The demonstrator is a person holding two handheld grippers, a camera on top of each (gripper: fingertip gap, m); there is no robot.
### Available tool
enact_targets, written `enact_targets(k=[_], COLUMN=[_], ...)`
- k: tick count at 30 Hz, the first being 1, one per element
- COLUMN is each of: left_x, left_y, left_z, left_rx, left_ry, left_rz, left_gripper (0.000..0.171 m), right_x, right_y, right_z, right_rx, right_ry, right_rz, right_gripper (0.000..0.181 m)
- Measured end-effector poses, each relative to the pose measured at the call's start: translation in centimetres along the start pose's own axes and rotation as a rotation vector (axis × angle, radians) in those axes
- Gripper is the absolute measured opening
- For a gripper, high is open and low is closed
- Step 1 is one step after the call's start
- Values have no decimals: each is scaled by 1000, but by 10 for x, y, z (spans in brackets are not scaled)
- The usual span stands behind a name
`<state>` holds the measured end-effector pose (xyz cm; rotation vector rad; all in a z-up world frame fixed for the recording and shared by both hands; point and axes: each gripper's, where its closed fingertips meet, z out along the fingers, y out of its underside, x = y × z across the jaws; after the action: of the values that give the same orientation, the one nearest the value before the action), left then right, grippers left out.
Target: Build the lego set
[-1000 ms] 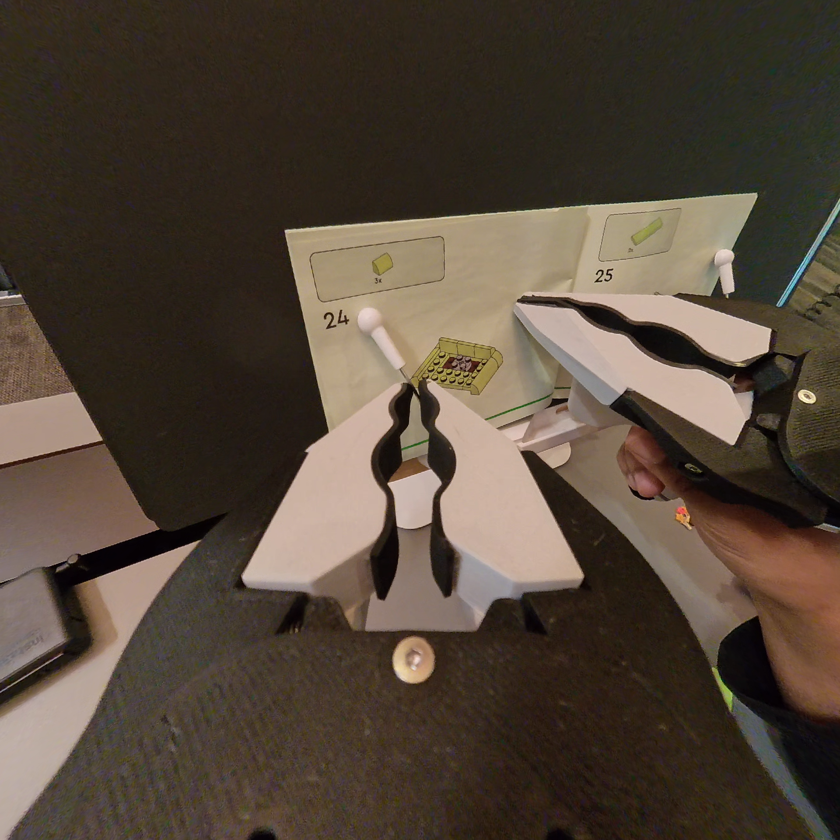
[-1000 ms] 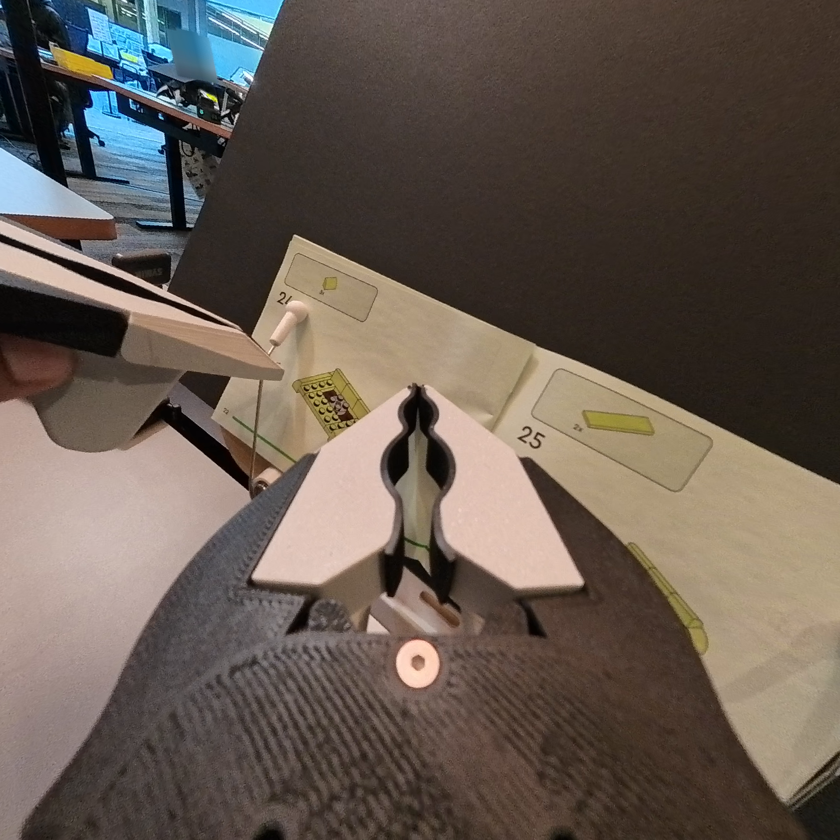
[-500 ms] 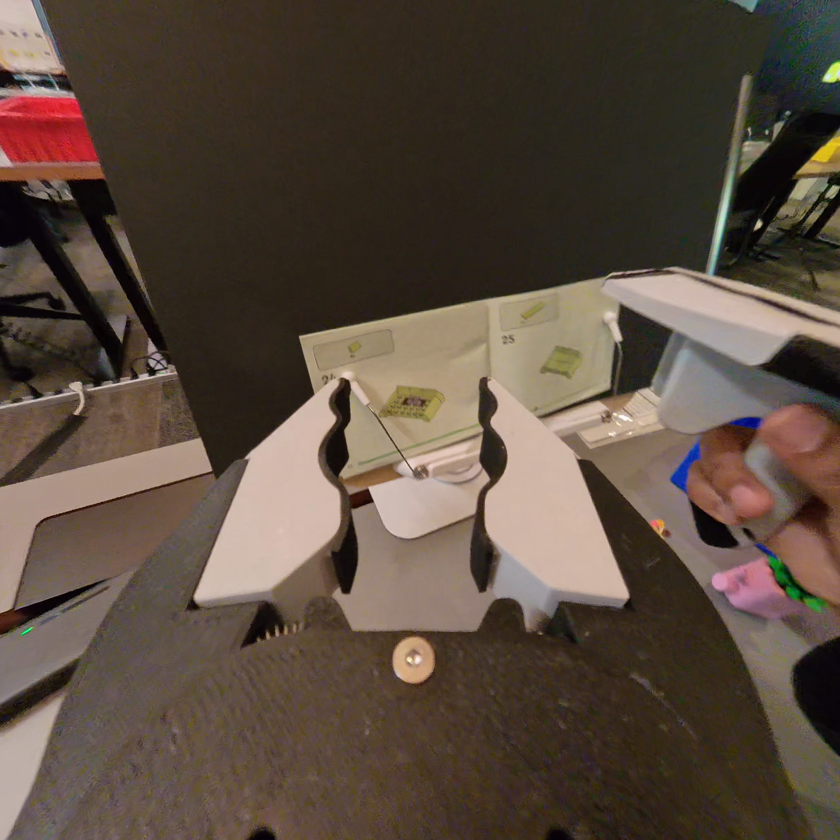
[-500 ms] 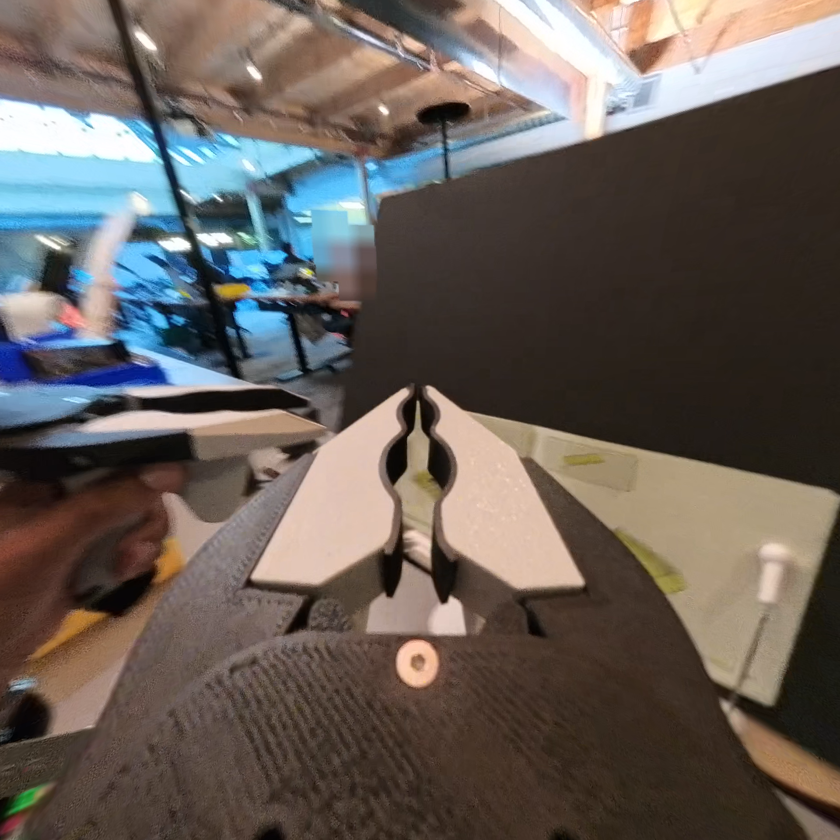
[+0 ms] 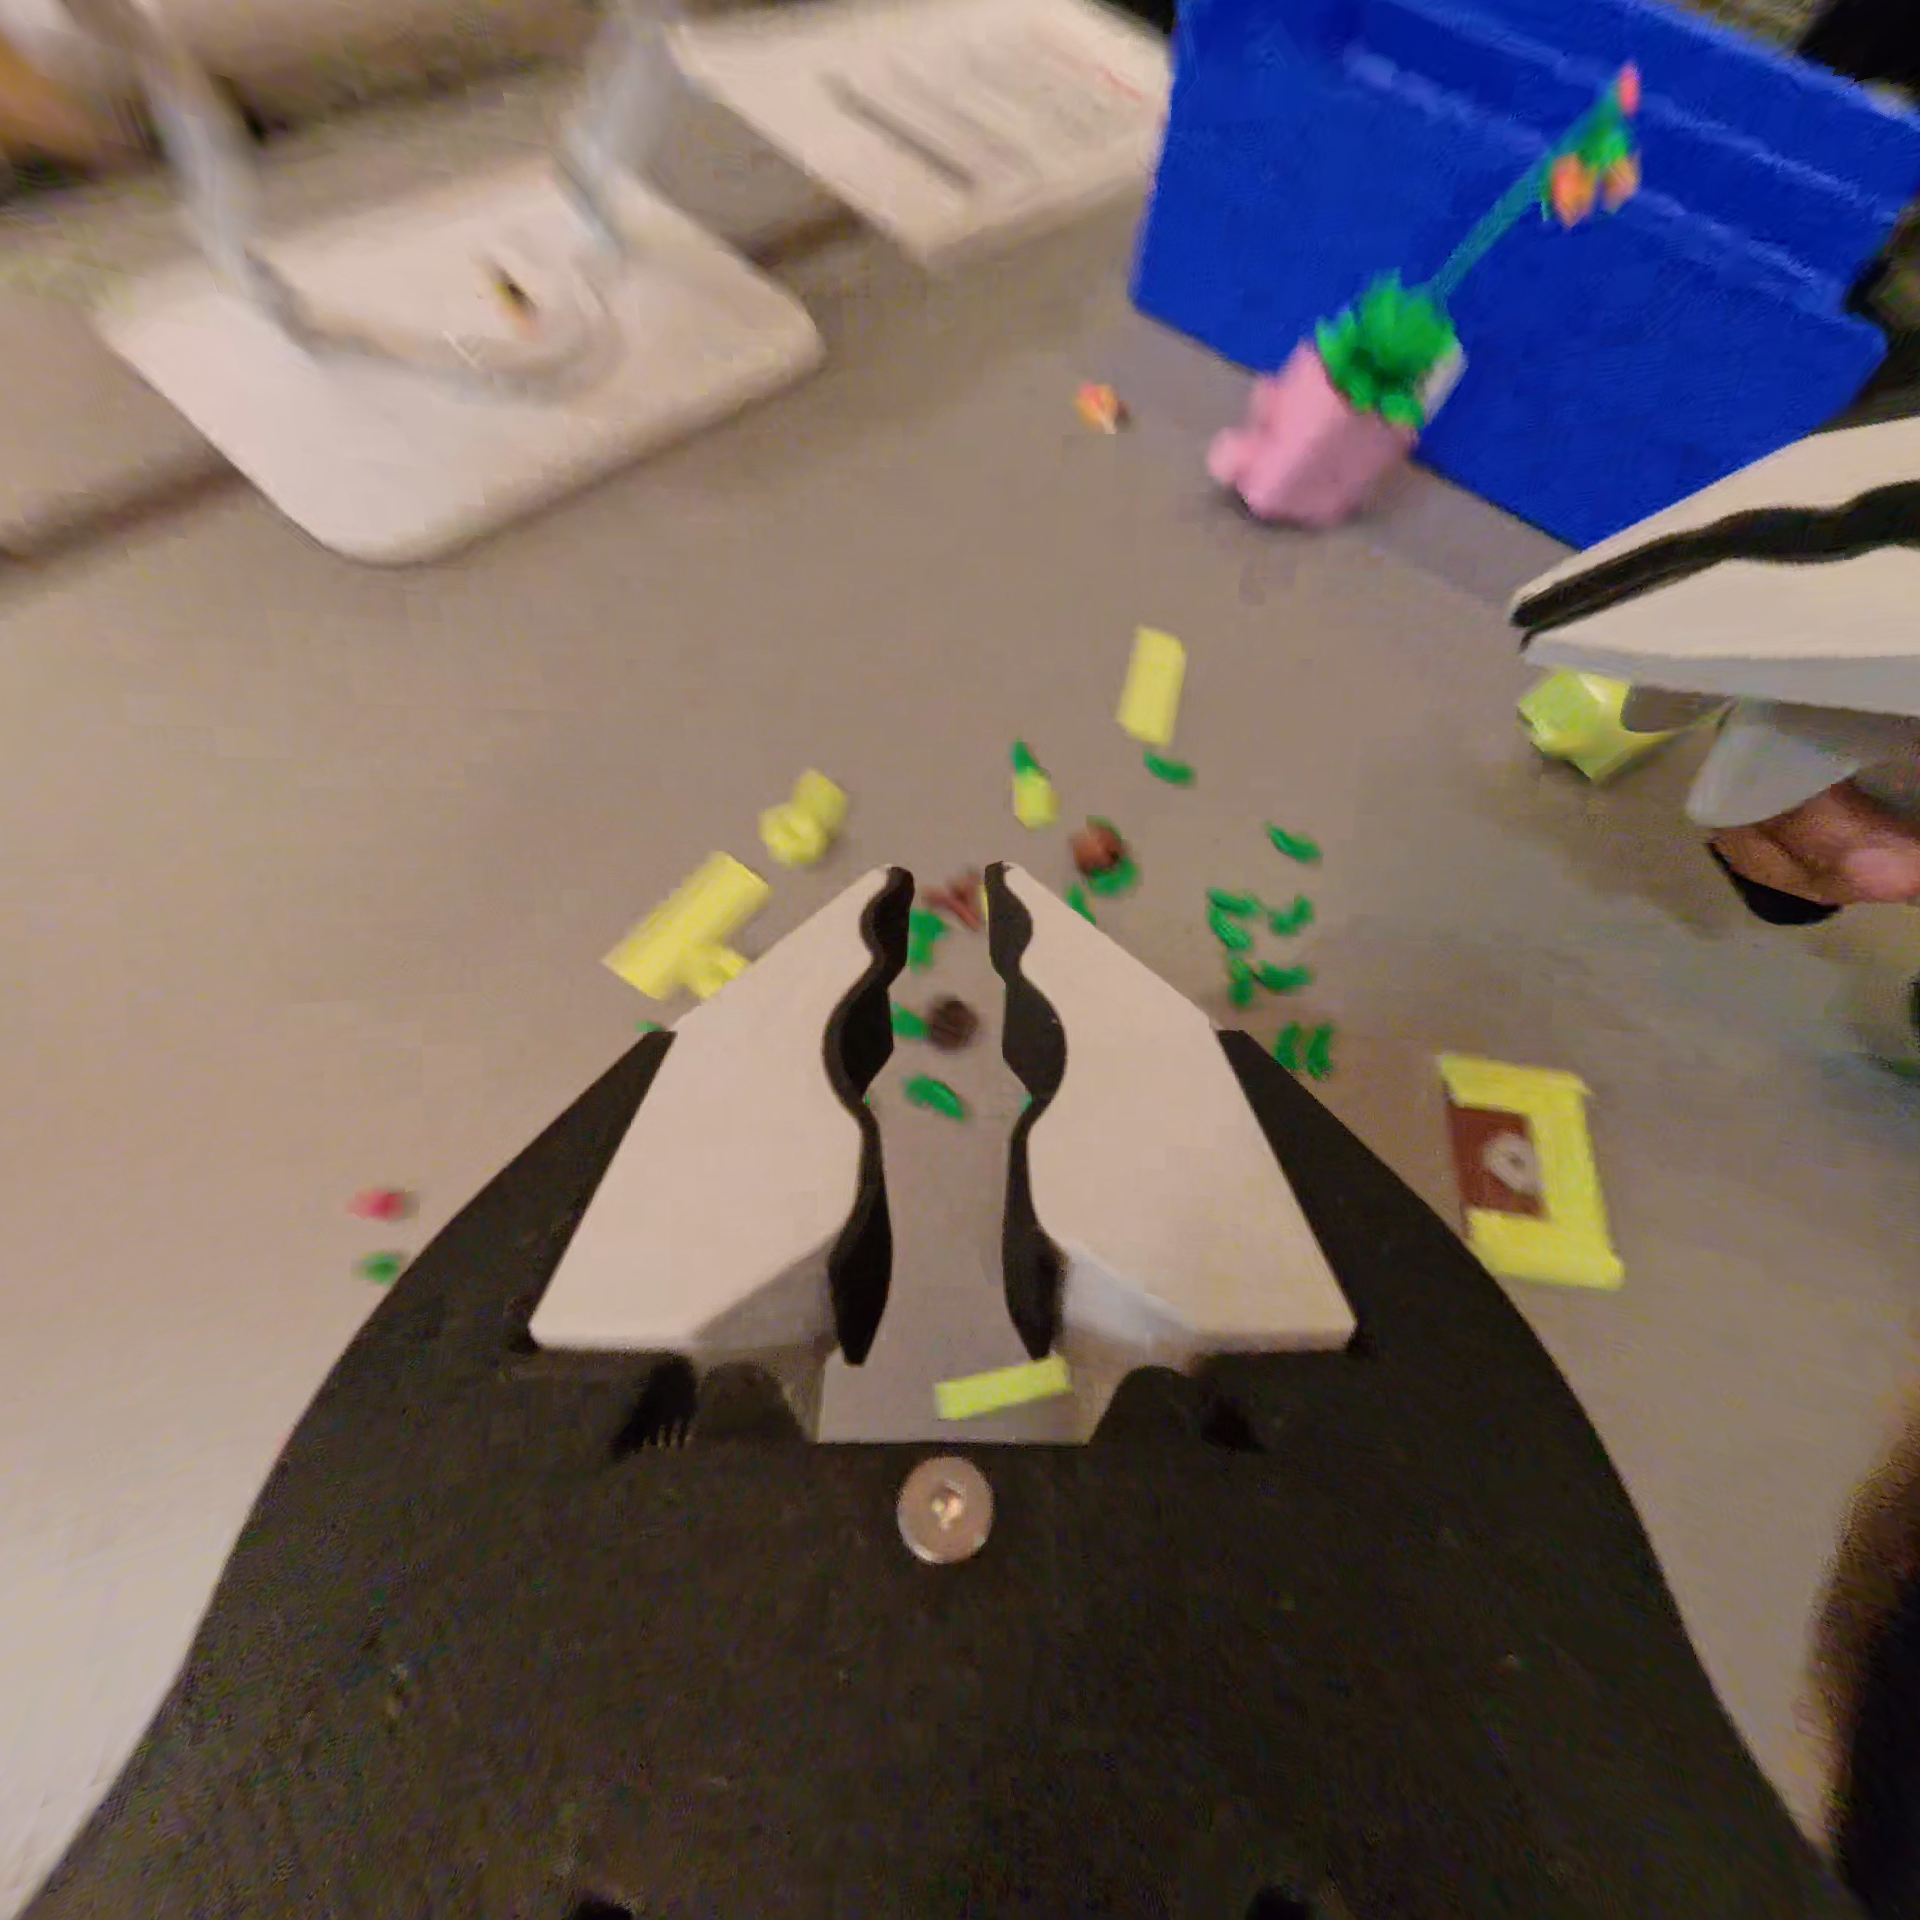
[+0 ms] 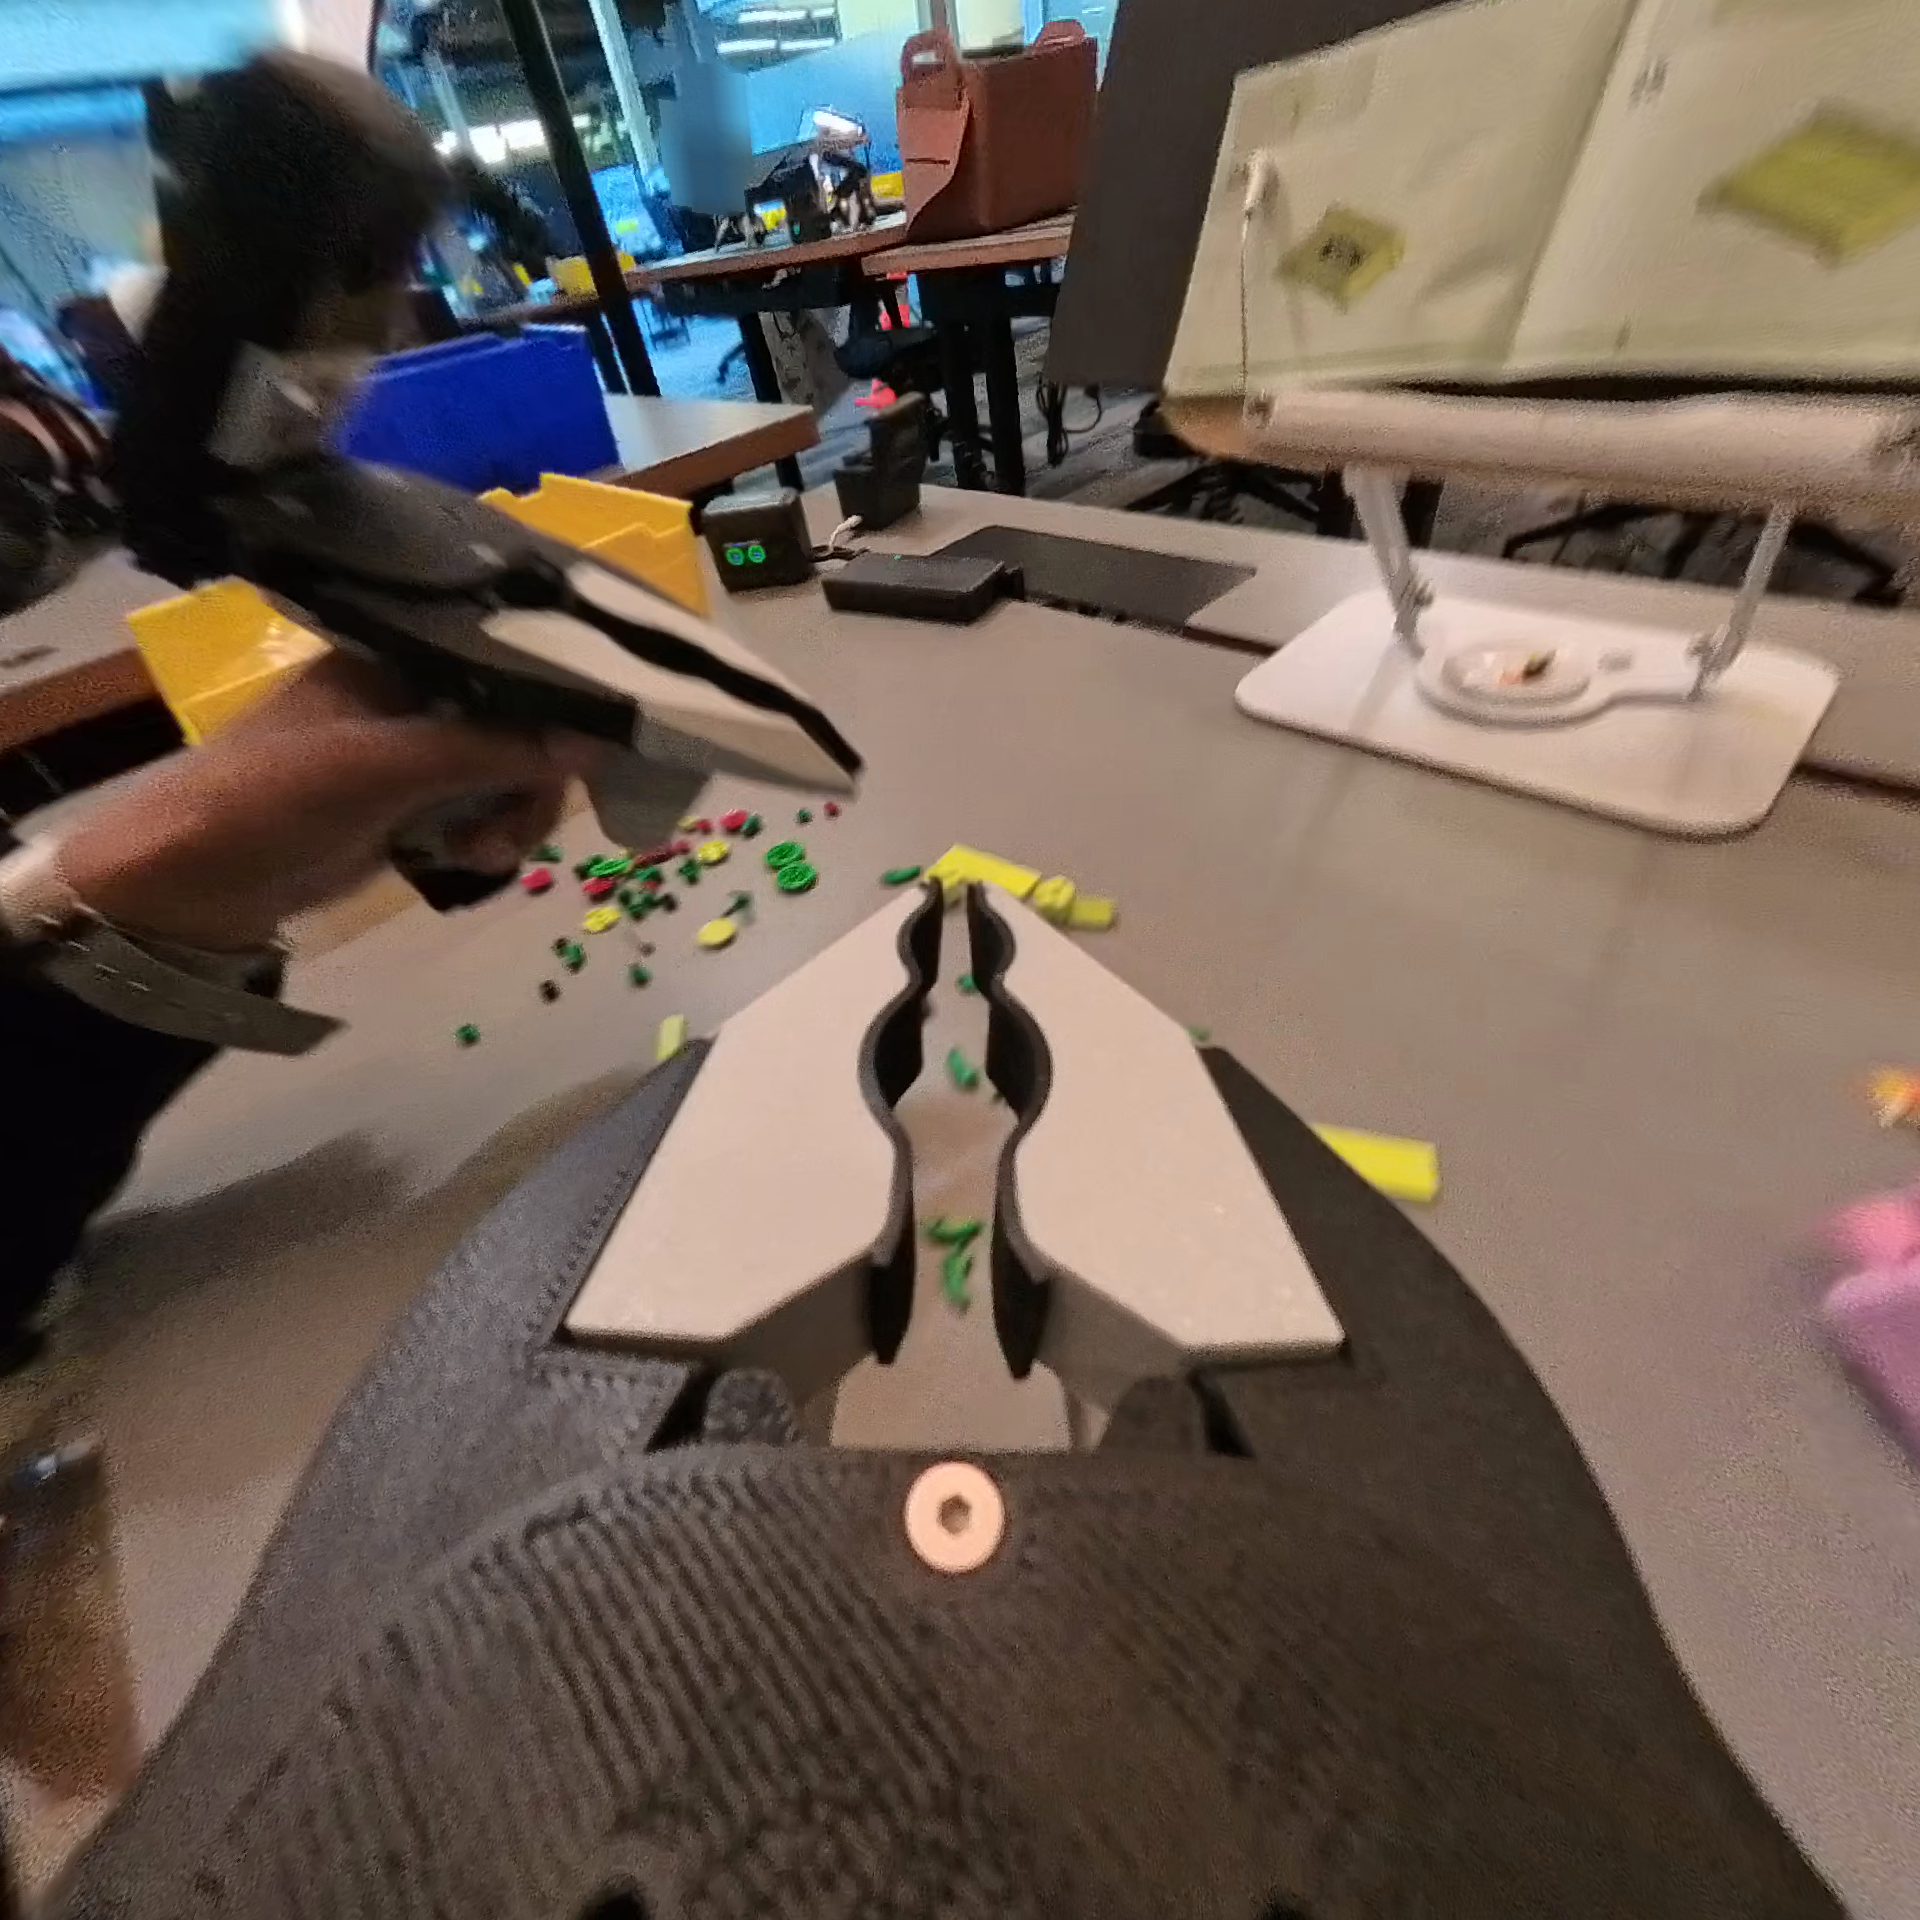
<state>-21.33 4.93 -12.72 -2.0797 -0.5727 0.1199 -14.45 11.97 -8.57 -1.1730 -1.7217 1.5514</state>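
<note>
While both views are smeared by motion, the grey table [image 5: 436, 790] shows clearly as the landmark, its middle strewn with loose lego: small green leaf pieces [image 5: 1252, 940], dark brown studs [image 5: 951, 1023] and lime-yellow bricks [image 5: 686, 925]. The left gripper [image 5: 940, 883] hangs over this scatter with its jaws a narrow gap apart and nothing between them. The right gripper [image 6: 954, 899] hovers above the same scatter, its jaws also slightly apart and empty. Toward the table's right side in the left wrist view lies a flat lime-yellow plate with a brown centre [image 5: 1522, 1169], and a long lime-yellow tile [image 5: 1151, 686] lies farther back. Farther back on the table still stands a pink lego pot with green foliage and a thin flowering stem [image 5: 1325, 436], just in front of a blue plastic bin [image 5: 1558, 260]. At the table's far edge a white book stand [image 6: 1538, 707] holds up an open pale-green instruction booklet [image 6: 1558, 197]. In the right wrist view more tiny green, red and yellow round pieces [image 6: 665, 873] lie on the table under the left gripper, beside the hand [image 6: 343, 800] that holds it.
</note>
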Motion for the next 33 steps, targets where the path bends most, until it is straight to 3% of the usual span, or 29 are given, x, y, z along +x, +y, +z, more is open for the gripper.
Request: enact_targets(k=[2, 6, 13, 16, 22, 29, 33], left_x=[14, 26, 21, 19, 15, 37, 55], left_y=[36, 59, 60, 58, 56, 52, 47], left_z=[24, 63, 79, 81, 82, 80, 69], left_rx=[-93, -205, -248, -232, -225, -180, -120], left_ry=[41, -7, -141, -118, -88, 4, 33], left_rz=[-27, 60, 107, 54, 14, 1, 92], left_gripper=[16, 24, 36, 35, 12, 11, 11], right_x=[-10, -13, -17, -14, -12, -10, -14], right_y=[23, 59, 81, 75, 78, 78, 77], right_z=[-16, -49, -87, -88, -85, -86, -86], right_rx=[-7, -88, -75, -35, -57, -48, -43], right_ry=[-4, 69, 114, 121, 103, 40, -15], right_rz=[52, 13, -28, 0, 37, 136, 161], right_gripper=[2, 3, 2, 1, 1, 0, 0])
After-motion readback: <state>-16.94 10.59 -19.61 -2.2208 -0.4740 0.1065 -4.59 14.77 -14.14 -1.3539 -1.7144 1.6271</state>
